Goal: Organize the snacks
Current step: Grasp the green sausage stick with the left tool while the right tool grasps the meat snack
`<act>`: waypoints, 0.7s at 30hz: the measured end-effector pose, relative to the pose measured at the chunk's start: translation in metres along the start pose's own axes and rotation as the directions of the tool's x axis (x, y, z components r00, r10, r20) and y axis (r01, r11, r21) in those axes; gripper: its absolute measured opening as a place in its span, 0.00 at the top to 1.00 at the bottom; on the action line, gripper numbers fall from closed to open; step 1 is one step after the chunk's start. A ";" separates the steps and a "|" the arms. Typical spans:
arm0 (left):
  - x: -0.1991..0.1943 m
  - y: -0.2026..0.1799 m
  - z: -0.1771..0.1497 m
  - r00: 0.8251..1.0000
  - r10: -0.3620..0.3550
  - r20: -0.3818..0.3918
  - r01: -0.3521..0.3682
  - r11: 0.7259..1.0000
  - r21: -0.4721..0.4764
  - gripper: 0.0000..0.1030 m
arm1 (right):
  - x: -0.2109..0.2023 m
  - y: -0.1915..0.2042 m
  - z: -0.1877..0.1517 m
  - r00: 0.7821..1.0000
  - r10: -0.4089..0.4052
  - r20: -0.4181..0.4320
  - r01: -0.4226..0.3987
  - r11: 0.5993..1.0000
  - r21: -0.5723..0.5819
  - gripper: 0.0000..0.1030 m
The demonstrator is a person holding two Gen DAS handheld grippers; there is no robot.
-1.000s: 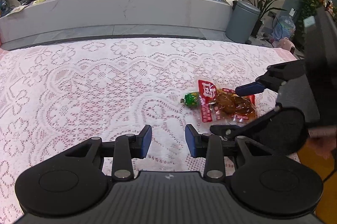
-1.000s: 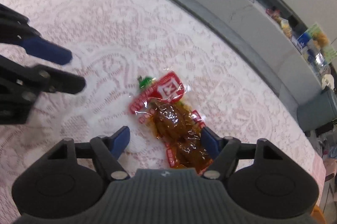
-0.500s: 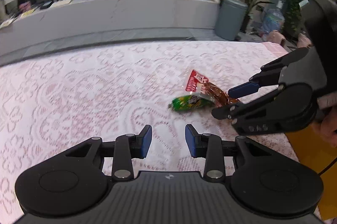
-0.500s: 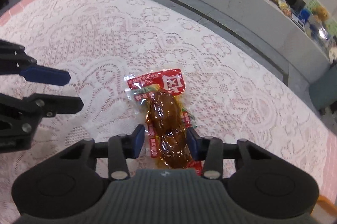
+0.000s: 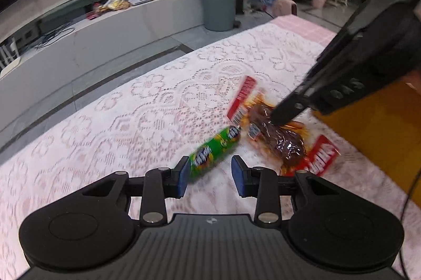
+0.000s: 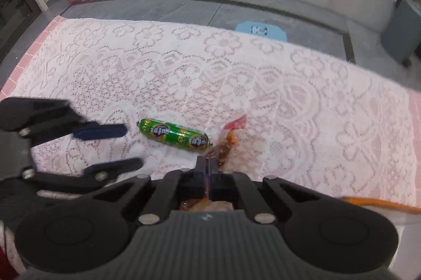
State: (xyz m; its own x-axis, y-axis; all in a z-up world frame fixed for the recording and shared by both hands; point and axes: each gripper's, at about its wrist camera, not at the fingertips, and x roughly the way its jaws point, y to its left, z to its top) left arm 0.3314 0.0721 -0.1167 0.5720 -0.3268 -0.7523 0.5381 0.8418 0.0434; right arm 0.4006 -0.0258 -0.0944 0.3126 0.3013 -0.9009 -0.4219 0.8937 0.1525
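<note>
Right gripper pinches the red-labelled meat packet; left gripper gapes beside green sausage.

Left gripper: held low over the table, jaws parted, nothing gripped.
Right gripper: angled downward, jaws closed tight on the pouch.

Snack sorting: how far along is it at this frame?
Nothing looks put away yet. In hand: the right gripper is shut on the red-edged meat packet. Left: the green sausage lies on the lace tablecloth, with the open left gripper just short of it.
</note>
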 end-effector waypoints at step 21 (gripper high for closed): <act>0.042 -0.007 0.021 0.985 0.016 -0.171 0.008 0.990 0.137 0.66 | 0.002 0.007 0.008 0.997 0.081 0.009 -0.081 0.995 0.057 0.73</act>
State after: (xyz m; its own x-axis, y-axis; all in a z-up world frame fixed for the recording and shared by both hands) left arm 0.3652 0.0436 -0.1350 0.4659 -0.2349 -0.8531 0.6226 0.7721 0.1274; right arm 0.4048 -0.0160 -0.0915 0.2847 0.3755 -0.8820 -0.3968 0.8837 0.2482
